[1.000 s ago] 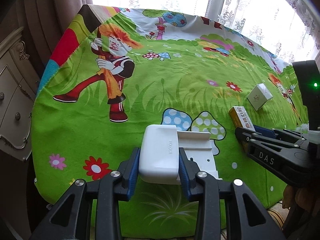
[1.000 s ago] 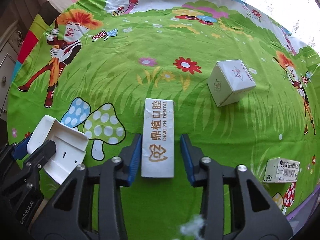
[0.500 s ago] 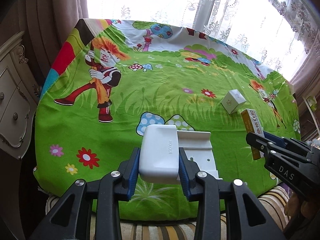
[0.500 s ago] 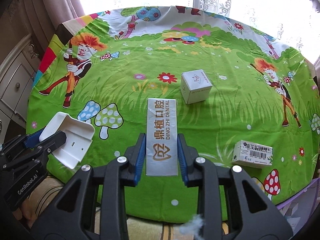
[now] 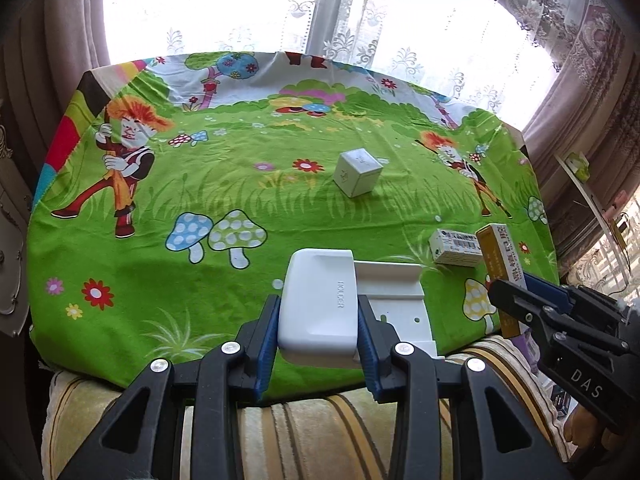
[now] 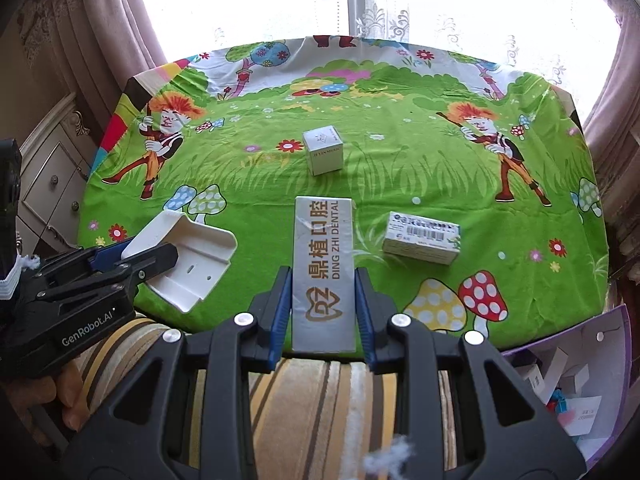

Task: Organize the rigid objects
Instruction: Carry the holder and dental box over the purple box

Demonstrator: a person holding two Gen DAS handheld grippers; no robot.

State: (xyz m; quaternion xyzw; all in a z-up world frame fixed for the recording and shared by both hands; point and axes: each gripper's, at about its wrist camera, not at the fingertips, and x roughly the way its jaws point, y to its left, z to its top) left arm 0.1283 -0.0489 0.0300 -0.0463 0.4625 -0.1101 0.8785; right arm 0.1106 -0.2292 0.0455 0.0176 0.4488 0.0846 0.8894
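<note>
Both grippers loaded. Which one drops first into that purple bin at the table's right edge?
Right. The right gripper is shut on the dental box, and the purple bin lies just below and to its right. The left gripper, shut on the white holder, sits farther left, so it would probably have to cross over.

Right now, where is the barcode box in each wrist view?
Left wrist: barcode box lies at right of centre, just left of the dental box.
Right wrist: it lies right of centre, right of the dental box.
Shared landmark: the white cube.
</note>
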